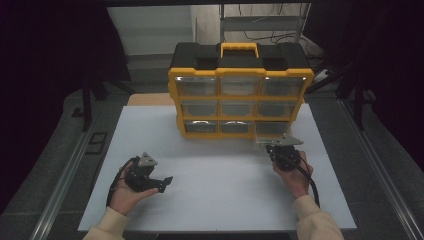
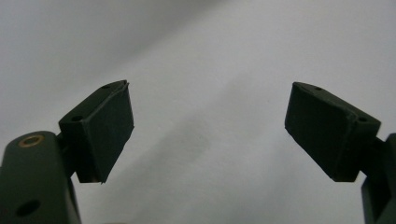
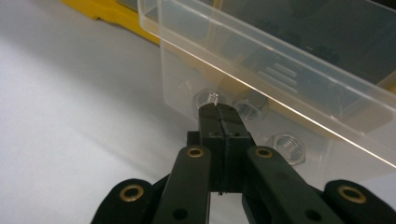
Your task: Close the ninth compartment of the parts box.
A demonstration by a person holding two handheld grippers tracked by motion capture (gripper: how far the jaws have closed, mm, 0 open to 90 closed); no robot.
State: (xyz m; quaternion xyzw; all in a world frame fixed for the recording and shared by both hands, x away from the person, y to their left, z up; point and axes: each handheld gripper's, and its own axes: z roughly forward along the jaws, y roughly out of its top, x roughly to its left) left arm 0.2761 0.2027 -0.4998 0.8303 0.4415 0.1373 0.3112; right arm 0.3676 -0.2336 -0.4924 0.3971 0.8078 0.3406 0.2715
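A yellow and black organizer [image 1: 240,95] with clear drawers stands at the back of the white table [image 1: 215,195]. Its bottom right drawer [image 1: 272,130] sticks out a little. My right gripper [image 1: 278,146] is shut, its tips right at that drawer's front. In the right gripper view the closed jaws of the right gripper [image 3: 219,109] meet the clear drawer [image 3: 280,60], and hex nuts [image 3: 288,147] lie inside it. Whether anything thin is pinched I cannot tell. My left gripper [image 1: 164,184] rests low at the front left, open. In its own view the left gripper [image 2: 208,130] has only bare table between its pads.
The organizer has a yellow carry handle [image 1: 239,48] on top and three rows of drawers. Grey floor and metal rails [image 1: 65,175] flank the table. Dark stands and cables sit behind the organizer.
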